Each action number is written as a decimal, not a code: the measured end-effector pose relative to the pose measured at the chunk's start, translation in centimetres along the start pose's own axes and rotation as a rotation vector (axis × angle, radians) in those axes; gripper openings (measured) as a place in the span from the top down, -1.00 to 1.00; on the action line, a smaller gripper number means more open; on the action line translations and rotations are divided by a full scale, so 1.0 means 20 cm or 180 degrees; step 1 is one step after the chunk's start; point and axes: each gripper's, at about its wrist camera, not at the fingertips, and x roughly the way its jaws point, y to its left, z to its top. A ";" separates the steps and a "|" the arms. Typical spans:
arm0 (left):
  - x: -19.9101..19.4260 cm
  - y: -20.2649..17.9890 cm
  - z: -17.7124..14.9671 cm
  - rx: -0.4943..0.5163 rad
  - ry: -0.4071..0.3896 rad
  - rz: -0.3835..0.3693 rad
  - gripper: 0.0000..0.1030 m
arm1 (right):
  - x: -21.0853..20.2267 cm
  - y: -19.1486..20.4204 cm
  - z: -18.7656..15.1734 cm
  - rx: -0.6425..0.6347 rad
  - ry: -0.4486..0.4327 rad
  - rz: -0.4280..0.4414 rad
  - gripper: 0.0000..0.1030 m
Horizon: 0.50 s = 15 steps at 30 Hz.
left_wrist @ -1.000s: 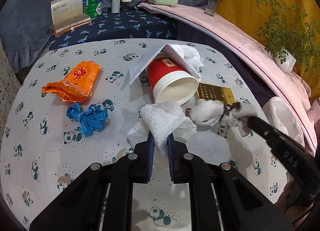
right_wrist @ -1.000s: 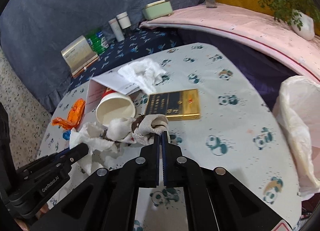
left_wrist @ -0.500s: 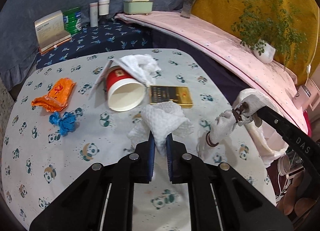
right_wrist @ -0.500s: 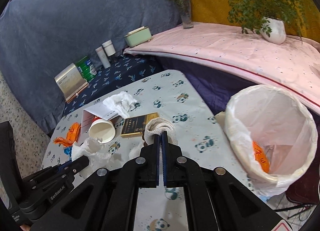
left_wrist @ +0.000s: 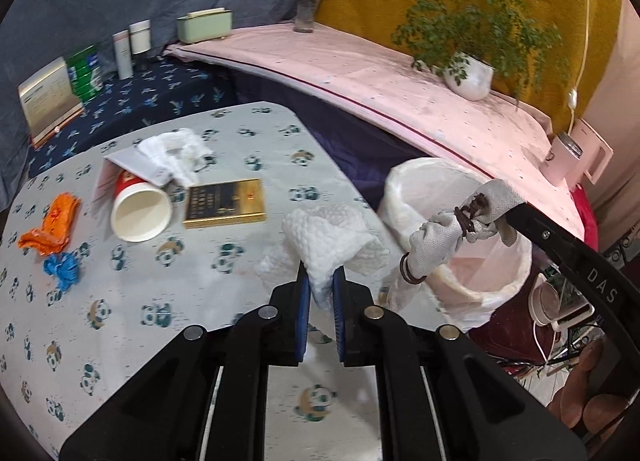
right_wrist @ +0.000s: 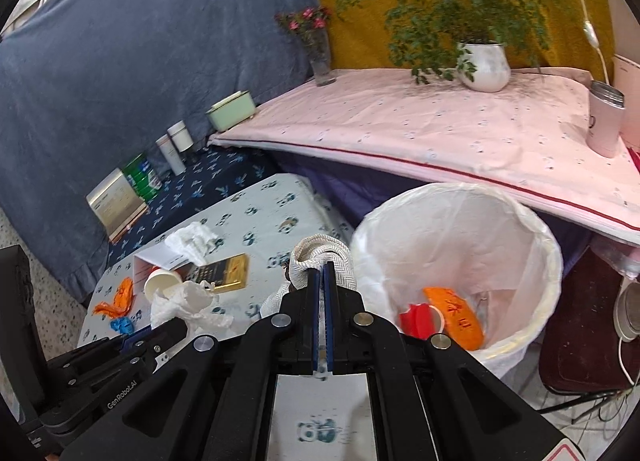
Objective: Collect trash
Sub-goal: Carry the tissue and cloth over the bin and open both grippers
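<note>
Two paper cups, two orange wrappers, two white tissues, one gold box.

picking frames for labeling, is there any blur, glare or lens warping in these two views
Left wrist view: strong fisheye bending, the pink shelf edge curves; the left gripper and its paper towel look slightly smeared, and so do the panda prints nearby. Right wrist view: sharper, same barrel warp with dark corners; the trash bin liner is bright but not blown out. No hard glare in either.

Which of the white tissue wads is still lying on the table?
The crumpled tissue atop the envelope behind the tipped red cup; the other, a quilted paper towel, is pinched in the left gripper.
</note>
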 end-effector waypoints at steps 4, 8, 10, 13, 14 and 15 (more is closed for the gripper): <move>0.04 -0.13 0.02 0.0121 0.0034 -0.0084 0.81 | -0.06 -0.14 0.02 0.0126 -0.0087 -0.0098 0.95; 0.09 -0.26 0.05 0.0234 0.0092 -0.0189 0.80 | -0.10 -0.27 0.04 0.0225 -0.0140 -0.0200 0.95; 0.13 -0.33 0.06 0.0289 0.0131 -0.0243 0.80 | -0.11 -0.34 0.05 0.0268 -0.0162 -0.0261 0.95; 0.17 -0.43 0.08 0.0388 0.0153 -0.0287 0.80 | -0.13 -0.43 0.08 0.0331 -0.0206 -0.0334 0.95; 0.19 -0.48 0.09 0.0439 0.0168 -0.0312 0.80 | -0.14 -0.45 0.08 0.0348 -0.0223 -0.0358 0.95; 0.21 -0.51 0.09 0.0468 0.0176 -0.0333 0.80 | -0.15 -0.48 0.09 0.0370 -0.0240 -0.0383 0.95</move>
